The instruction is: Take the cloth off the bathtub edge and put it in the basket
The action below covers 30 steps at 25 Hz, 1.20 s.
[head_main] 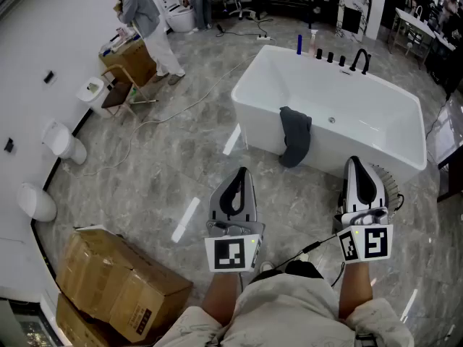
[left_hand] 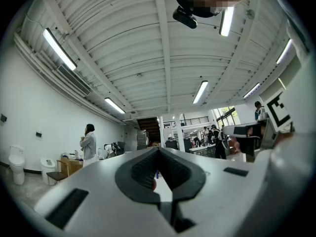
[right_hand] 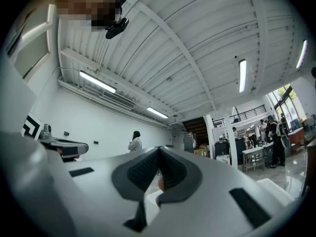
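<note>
The left gripper (head_main: 241, 173) and right gripper (head_main: 355, 163), both clenched on nothing, are held well short of the dark cloth (head_main: 295, 134) draped over the bathtub (head_main: 257, 125) edge; jaws should be opened before the hanging fold is approached

No readable words, numbers or brands, patterned square markers (head_main: 233, 254) on left gripper (head_main: 242, 172) and right gripper (head_main: 354, 162) cubes, in front of the bathtub (head_main: 255, 118), label (head_main: 142, 316) on cardboard box (head_main: 108, 277) left of bathtub illegible
</note>
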Motion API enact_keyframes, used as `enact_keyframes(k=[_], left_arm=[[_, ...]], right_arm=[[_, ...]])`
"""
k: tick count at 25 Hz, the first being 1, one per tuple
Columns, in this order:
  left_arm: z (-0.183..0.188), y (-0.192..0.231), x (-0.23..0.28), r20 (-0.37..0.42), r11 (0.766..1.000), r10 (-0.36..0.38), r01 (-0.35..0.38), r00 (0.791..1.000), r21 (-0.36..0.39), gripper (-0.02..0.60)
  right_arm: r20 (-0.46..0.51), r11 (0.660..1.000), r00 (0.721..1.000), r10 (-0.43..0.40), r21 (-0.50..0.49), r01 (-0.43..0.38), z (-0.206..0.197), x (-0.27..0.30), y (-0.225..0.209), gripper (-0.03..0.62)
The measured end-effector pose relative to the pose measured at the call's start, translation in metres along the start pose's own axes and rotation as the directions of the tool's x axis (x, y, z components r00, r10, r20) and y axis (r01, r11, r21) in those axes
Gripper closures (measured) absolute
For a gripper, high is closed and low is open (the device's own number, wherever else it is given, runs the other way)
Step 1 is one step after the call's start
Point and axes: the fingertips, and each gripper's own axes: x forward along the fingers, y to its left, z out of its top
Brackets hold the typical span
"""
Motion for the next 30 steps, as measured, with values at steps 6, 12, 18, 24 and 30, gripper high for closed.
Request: enact_keyframes(k=[6, 12, 18, 24, 30], left_arm=[[0.004, 0.016, -0.012, 0.019, 1.000, -0.011, 0.011, 1.000, -0.010, 0.586], [-0.002, 0.032, -0.025, 0.006, 1.000, -0.015, 0.015, 1.000, -0.026, 0.586], [-0.011, 0.043, -0.033, -0.003, 0.999, -0.008, 0.008, 1.000, -0.045, 0.586], [-0.013, 0.053, -0.031, 0.004, 0.999, -0.003, 0.003, 1.000, -0.045, 0.586], [-0.020, 0.057, -0.022, -0.004, 0.999, 0.013, -0.013, 1.000, -0.052, 0.586]], right_arm=[[0.005, 1.000, 1.000, 0.007, -0.012, -0.007, 0.000, 0.003, 0.025, 0.606], [-0.008, 1.000, 1.000, 0.004, -0.019, -0.005, -0.005, 0.003, 0.050, 0.606], [0.008, 0.999, 1.000, -0.011, 0.031, 0.010, -0.008, -0.002, 0.058, 0.605], [0.008, 0.999, 1.000, -0.018, 0.046, 0.018, -0.010, 0.006, 0.060, 0.606], [0.000, 0.998, 1.000, -0.014, 0.065, 0.014, -0.020, 0.017, 0.054, 0.606]])
